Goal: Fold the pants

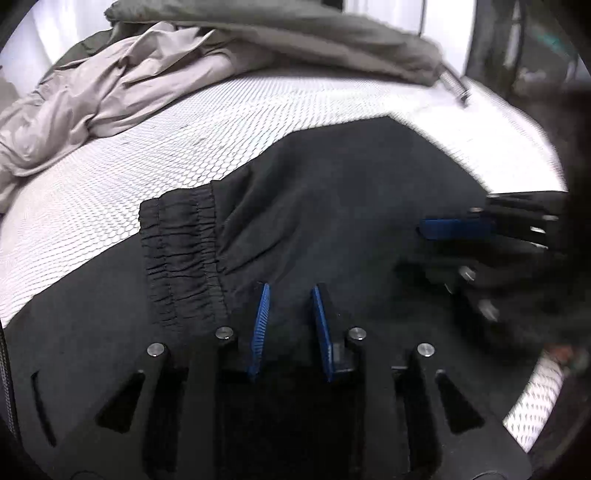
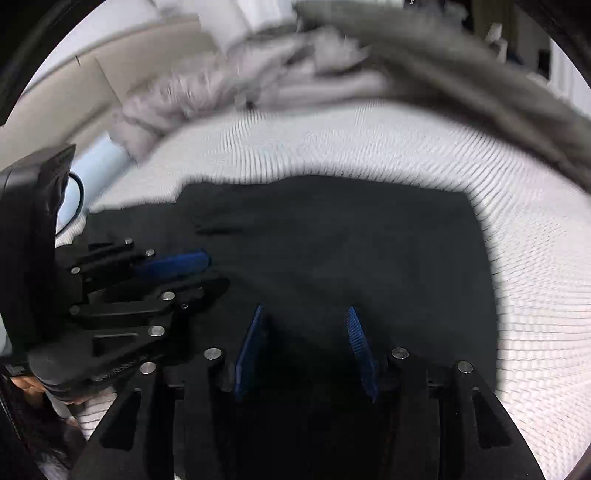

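Black pants (image 1: 332, 192) lie folded on a white honeycomb-patterned surface (image 1: 129, 177), with the elastic waistband (image 1: 184, 251) at the left in the left wrist view. My left gripper (image 1: 290, 291) is open just above the black fabric, nothing between its blue pads. My right gripper (image 2: 304, 314) is open over the same pants (image 2: 351, 240) and empty. Each gripper shows in the other's view: the right one (image 1: 458, 229) at the right edge, the left one (image 2: 173, 262) at the left. The right wrist view is motion-blurred.
A crumpled beige garment (image 1: 92, 99) and a grey-olive garment (image 1: 295, 33) lie at the far side of the surface. A metal spring-like part (image 1: 456, 86) lies near the far right edge. A pale blue object (image 2: 99, 166) sits at the left in the right wrist view.
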`<action>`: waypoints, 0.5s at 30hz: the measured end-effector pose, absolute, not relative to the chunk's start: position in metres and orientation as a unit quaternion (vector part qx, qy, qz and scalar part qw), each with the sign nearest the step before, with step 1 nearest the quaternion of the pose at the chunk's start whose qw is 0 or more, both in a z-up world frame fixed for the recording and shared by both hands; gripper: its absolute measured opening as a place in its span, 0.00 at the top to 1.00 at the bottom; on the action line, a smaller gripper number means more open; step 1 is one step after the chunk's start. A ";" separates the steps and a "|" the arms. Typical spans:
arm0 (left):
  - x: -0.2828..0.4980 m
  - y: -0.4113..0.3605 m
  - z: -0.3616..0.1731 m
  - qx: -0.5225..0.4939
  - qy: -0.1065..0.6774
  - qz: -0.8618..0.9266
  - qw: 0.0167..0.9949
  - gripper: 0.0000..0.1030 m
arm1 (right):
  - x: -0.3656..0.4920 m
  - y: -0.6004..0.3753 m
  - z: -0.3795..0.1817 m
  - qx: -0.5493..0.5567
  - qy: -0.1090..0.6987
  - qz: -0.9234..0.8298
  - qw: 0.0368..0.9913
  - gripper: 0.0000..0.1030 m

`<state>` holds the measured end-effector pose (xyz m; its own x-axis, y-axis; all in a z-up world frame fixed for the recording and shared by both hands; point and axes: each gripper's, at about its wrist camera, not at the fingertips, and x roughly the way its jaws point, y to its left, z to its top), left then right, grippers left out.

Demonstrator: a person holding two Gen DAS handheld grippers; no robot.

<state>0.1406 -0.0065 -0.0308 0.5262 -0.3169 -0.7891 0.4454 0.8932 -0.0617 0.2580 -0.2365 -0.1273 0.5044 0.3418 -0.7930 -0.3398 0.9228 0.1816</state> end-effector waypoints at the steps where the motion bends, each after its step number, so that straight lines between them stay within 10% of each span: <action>1: 0.141 -0.001 -0.029 0.060 0.437 -0.225 0.869 0.76 | 0.257 -0.242 -0.130 -0.023 0.450 0.180 0.874 0.60; 15: 0.158 0.014 0.011 0.015 0.414 -0.184 0.892 0.71 | 0.250 -0.285 -0.079 0.037 0.400 0.116 0.909 0.52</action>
